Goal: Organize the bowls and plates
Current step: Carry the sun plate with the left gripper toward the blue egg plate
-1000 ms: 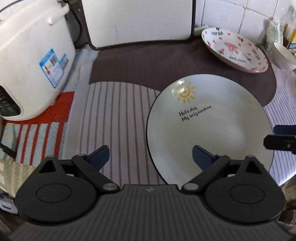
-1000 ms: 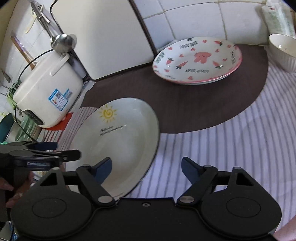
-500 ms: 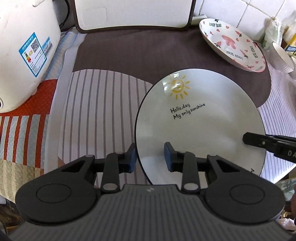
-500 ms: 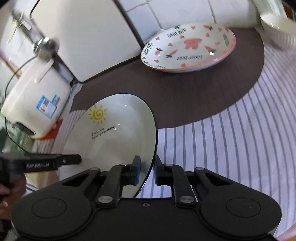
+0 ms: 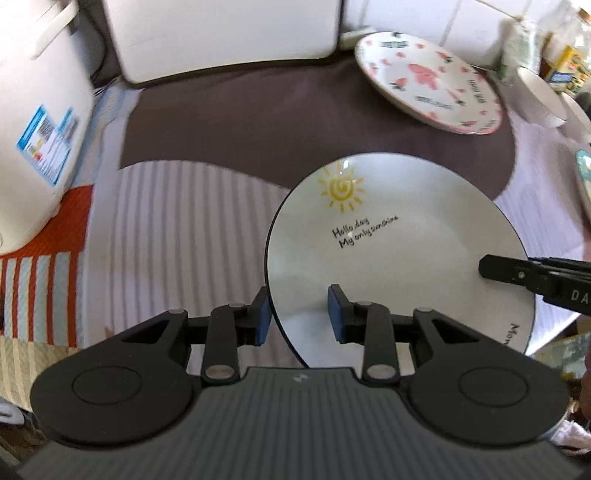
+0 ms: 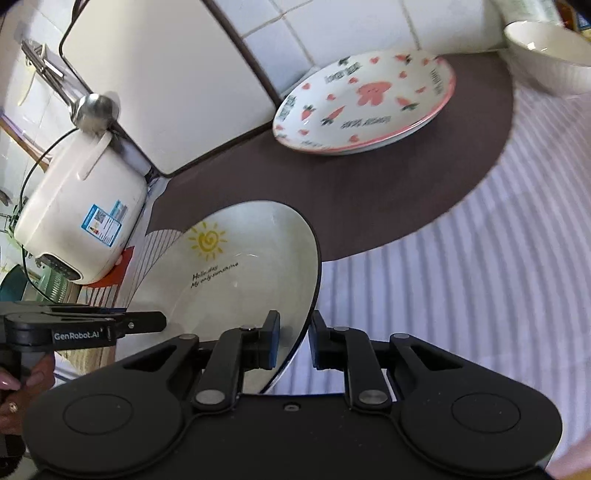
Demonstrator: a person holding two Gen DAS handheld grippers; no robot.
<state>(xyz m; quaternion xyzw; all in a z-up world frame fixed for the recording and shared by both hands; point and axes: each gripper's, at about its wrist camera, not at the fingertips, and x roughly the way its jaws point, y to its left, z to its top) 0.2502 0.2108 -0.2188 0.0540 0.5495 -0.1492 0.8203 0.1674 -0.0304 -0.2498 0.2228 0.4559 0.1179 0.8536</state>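
A white plate with a yellow sun and black writing [image 5: 399,251] is held between both grippers. My left gripper [image 5: 299,317] is shut on its left rim. My right gripper [image 6: 293,341] is shut on its right rim; the plate also shows in the right wrist view [image 6: 236,280], tilted and raised off the cloth. A pink-rimmed plate with a bear and carrots [image 5: 428,79] [image 6: 365,99] lies on the brown mat at the back. A white bowl [image 6: 550,55] [image 5: 539,94] stands to its right.
A white rice cooker [image 5: 33,122] [image 6: 77,218] stands at the left. A white board [image 5: 229,33] [image 6: 166,85] leans on the tiled wall behind. A striped cloth [image 6: 461,295] covers the table. Jars and packets [image 5: 565,62] crowd the back right.
Both grippers have closed on opposite rims of the sun plate, and the plate has lifted and tilted off the cloth, shifting slightly toward the pink plate.
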